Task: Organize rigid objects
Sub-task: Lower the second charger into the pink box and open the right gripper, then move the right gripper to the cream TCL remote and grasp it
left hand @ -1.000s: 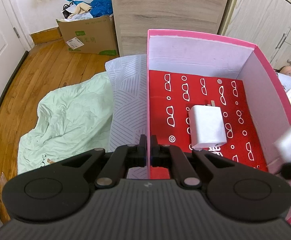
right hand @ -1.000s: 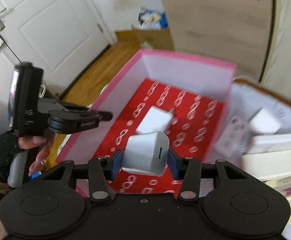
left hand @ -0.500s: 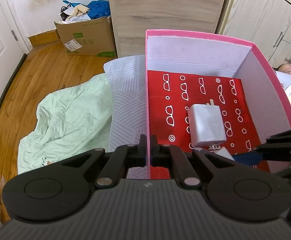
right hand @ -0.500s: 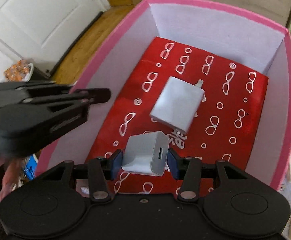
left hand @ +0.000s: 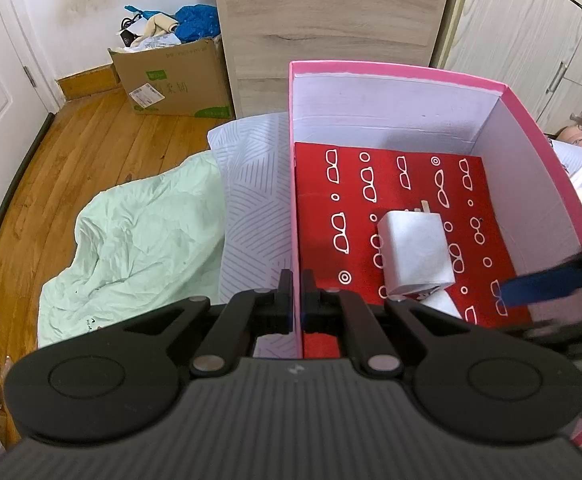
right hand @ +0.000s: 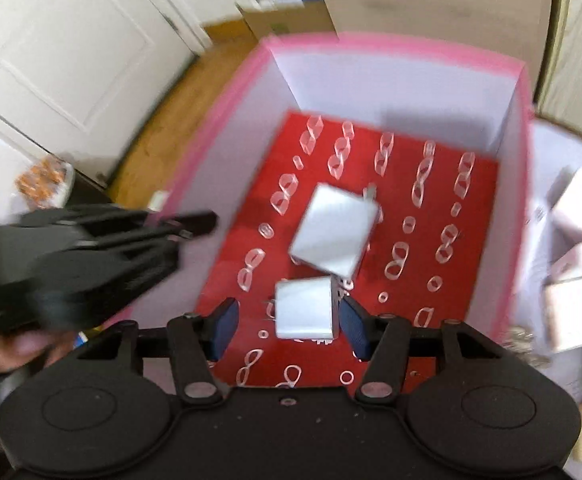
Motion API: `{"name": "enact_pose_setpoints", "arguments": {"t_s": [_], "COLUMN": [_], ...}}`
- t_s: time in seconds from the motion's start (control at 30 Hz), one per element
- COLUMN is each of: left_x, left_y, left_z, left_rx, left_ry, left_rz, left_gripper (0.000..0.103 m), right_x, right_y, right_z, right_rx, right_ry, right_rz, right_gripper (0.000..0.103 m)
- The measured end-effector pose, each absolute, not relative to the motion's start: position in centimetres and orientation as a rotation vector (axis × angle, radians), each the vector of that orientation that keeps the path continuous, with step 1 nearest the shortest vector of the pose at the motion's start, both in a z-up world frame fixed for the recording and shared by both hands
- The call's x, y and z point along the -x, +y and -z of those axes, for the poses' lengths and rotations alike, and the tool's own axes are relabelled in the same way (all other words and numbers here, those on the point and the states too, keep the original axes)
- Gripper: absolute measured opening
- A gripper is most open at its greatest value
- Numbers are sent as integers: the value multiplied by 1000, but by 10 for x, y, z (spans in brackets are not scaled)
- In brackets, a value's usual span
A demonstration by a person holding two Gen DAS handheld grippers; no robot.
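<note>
with the right gripper (right hand: 289,320) spread wide around the small charger (right hand: 306,307) lying in the pink box (left hand: 411,76), it should lift straight up, while the left gripper (left hand: 297,300) pinches the box's wall.

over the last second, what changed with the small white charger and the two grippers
The right gripper carried the small white charger down into the pink box and opened: the charger now lies loose on the red liner, beside the larger white charger, with both pads clear of it. The left gripper stayed clamped on the box's left wall, and the larger charger kept its place.
</note>
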State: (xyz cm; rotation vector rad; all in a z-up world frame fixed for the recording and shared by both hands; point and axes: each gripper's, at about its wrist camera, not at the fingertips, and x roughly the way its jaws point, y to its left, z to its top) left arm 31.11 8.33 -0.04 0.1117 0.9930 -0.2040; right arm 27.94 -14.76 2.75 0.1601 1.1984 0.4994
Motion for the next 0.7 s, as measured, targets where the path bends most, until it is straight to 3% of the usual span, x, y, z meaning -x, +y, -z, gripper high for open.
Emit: {"name": "enact_pose_setpoints", "arguments": {"t_s": [0.13,0.33,0.7], "left_x": [-311,-312,-314], "left_y": [84,81,79], "left_z": [0,1,3], "left_rx": [-100,-116,-117], "left_ry": [996,994,997], "left_rz": [200,185,166], "left_gripper": [2,2,2], "right_x": [-254,-245,-262], "right_y": [-179,-234,-323], "right_z": [-68,-81,-24], "right_rx": [-122,-128,-226], "right_ry": [1060,1008,1139], "right_rz": [-504,-393,-143], "right_gripper": [62,62,62]}}
